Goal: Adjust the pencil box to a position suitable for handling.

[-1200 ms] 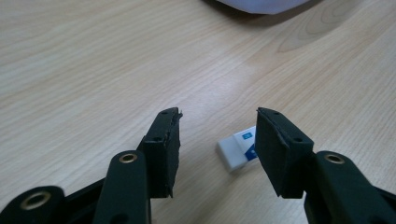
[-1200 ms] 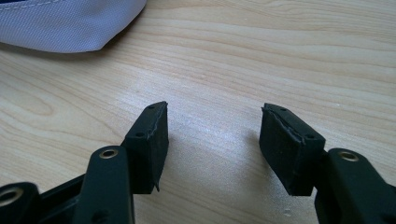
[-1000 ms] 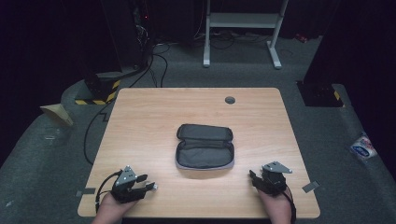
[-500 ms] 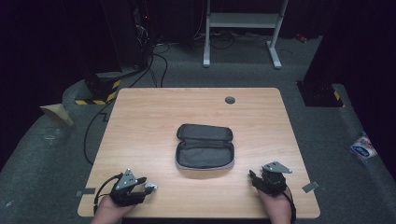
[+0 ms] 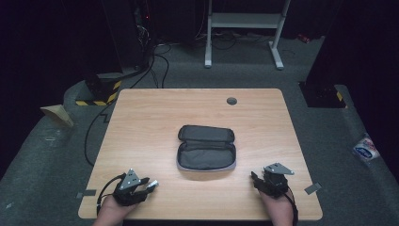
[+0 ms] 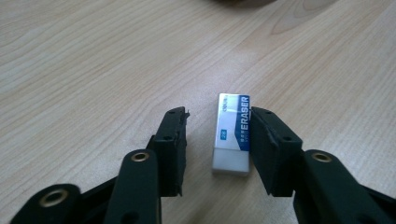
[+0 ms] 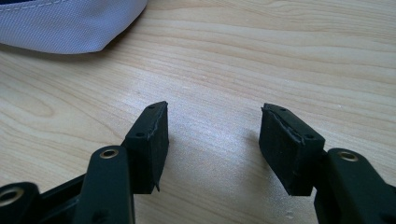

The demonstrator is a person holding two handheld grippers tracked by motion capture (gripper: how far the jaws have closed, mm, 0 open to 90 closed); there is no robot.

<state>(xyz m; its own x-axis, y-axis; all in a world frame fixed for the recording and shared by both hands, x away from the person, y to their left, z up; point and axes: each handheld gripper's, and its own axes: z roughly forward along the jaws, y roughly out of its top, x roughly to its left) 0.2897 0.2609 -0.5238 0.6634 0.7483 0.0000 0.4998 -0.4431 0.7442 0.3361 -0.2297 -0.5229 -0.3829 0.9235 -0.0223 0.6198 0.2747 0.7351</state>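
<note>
A white eraser (image 6: 232, 135) with a blue sleeve lies flat on the wooden table (image 5: 141, 122), between the jaws of my left gripper (image 6: 219, 116). The right-hand jaw touches the eraser's long side, while the left-hand jaw stands a little off it, so the gripper is open. In the high view the left gripper (image 5: 151, 184) is near the table's front left edge with the eraser (image 5: 153, 183) at its tips. My right gripper (image 5: 256, 179) rests at the front right, open over bare wood (image 7: 212, 121). An open dark pencil case (image 5: 206, 153) lies at the table's middle.
A grey-lilac corner of the case (image 7: 70, 28) shows at the top left of the right gripper view. A round cable hole (image 5: 231, 100) sits near the table's far edge. Cables, a yellow-black striped base (image 5: 96, 96) and a white metal stand (image 5: 244, 28) are on the floor beyond.
</note>
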